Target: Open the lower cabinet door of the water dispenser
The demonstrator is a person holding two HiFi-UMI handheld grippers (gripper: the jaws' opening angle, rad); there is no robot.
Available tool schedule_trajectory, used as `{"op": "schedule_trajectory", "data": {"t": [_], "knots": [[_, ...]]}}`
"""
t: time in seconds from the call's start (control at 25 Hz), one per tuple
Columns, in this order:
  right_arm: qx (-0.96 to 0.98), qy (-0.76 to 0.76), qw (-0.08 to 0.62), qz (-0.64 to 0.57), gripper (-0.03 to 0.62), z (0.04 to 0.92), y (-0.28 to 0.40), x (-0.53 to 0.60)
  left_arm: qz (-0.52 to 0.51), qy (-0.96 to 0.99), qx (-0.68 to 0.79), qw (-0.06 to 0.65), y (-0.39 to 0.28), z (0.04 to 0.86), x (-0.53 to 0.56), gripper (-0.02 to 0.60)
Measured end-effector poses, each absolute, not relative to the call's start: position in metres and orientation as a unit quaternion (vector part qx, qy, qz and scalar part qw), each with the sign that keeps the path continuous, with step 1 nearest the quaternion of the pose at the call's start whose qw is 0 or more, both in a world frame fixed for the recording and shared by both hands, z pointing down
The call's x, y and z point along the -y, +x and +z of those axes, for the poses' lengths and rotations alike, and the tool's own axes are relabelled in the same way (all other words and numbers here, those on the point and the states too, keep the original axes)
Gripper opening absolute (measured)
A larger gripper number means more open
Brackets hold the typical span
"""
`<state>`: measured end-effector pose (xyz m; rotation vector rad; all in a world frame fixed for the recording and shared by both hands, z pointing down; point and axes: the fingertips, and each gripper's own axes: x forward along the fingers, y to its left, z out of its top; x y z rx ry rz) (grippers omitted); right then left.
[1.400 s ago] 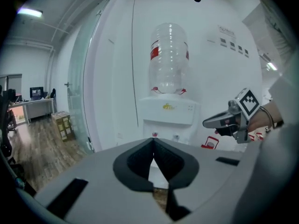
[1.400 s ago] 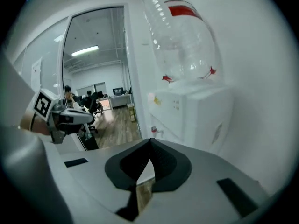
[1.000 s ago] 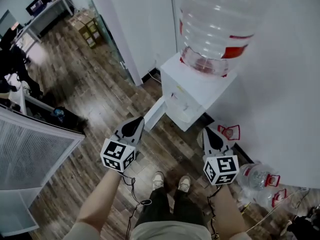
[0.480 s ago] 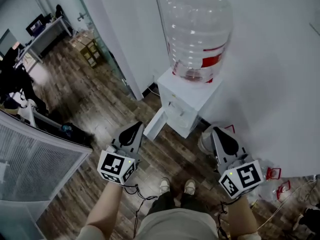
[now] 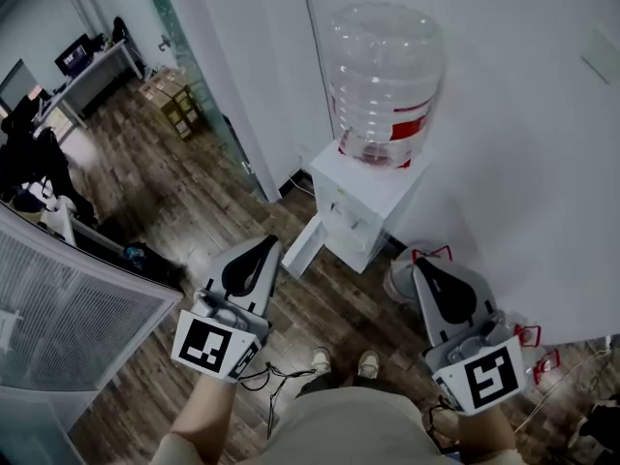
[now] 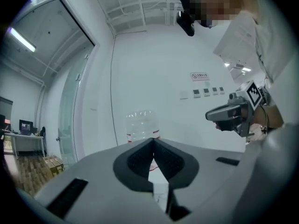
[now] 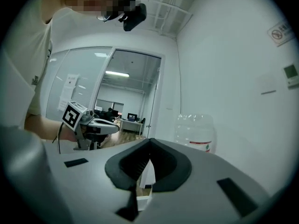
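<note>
Head view: white water dispenser (image 5: 373, 197) against the wall, carrying a clear plastic bottle (image 5: 383, 76) with a red label. Its white lower cabinet door (image 5: 302, 243) is swung out to the left over the brown wood-plank floor (image 5: 174, 192). Since a second ago both grippers have come up and the dispenser sits farther off in my view. I take that as backing away, with the opening apparently done. The left gripper (image 5: 263, 250) and right gripper (image 5: 423, 267) hang well apart from the door, touching nothing. The cabinet's inside is hidden from this angle. A rounded pale object (image 5: 399, 281) beside the dispenser is half covered by the right gripper, and I cannot identify it. Left gripper view: jaws clenched tip to tip on nothing, the bottle behind them. Only a sliver of the dispenser shows through the gap below, and the door is not visible. Right gripper view: jaws likewise pressed together and empty. The bottle stands to the right. A strip of the white cabinet shows beneath the pads, too narrow to judge the door's angle.
</note>
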<state>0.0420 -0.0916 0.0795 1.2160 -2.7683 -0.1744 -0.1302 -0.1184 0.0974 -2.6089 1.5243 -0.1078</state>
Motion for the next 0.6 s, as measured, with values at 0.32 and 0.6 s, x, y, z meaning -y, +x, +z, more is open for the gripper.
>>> {"op": "schedule_trajectory", "data": {"t": [0.32,0.6], "knots": [[0.919,0.389,0.004,-0.055,0.006,0.043,0.045,0.077,-0.019,-0.863,-0.501,0.068,-0.123,0.072,0.087,0.005],[0.919,0.392,-0.003,-0.051,0.006,0.039,0.049,0.079,-0.014,-0.856,-0.513,0.057,-0.126,0.073,0.092,0.005]]}}
